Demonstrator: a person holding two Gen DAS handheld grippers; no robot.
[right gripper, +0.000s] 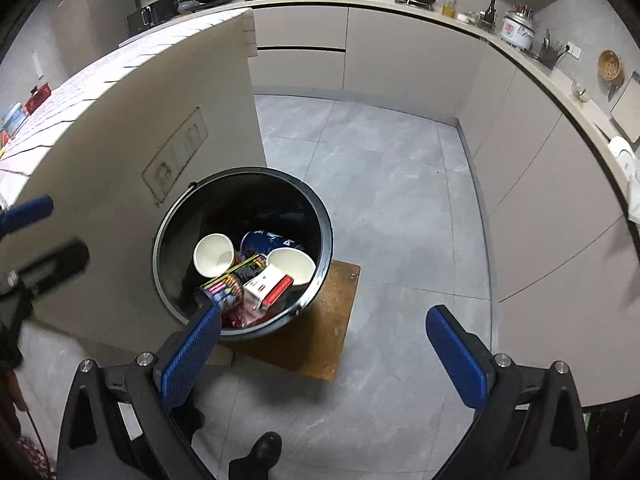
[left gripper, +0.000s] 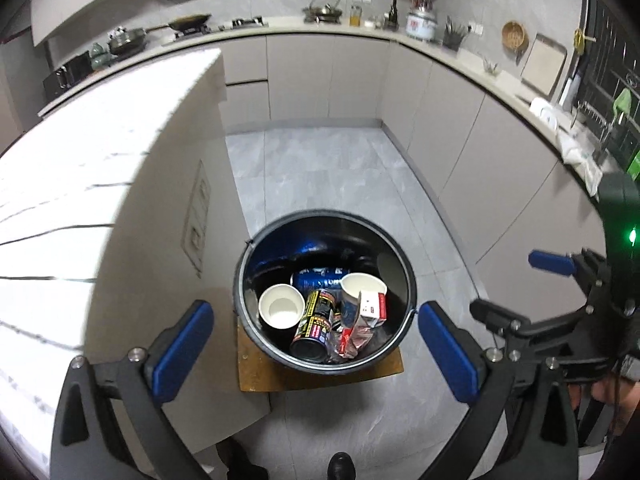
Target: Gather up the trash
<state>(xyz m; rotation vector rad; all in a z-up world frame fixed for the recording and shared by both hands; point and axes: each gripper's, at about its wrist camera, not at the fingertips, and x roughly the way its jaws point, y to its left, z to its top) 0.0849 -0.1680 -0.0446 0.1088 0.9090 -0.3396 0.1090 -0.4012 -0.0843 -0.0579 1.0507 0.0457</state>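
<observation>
bin (left gripper: pixel 400 248): round, black, open-topped, upright on a brown wooden board (left gripper: pixel 384 368) on the floor, beside the island's side panel
left cup (left gripper: pixel 280 306): white paper, in the bin, tipped so its mouth faces up and out
right cup (left gripper: pixel 362 286): white paper with blue print, lying tilted, mouth up
blue can (left gripper: pixel 320 278): on its side at the back, between the cups
black can (left gripper: pixel 316 326): yellow and red print, lying lengthwise, end toward the near rim
box (left gripper: pixel 374 306): small, white and red, leaning on the right cup
wrapper (left gripper: pixel 354 338): crumpled red and white, under the box
</observation>
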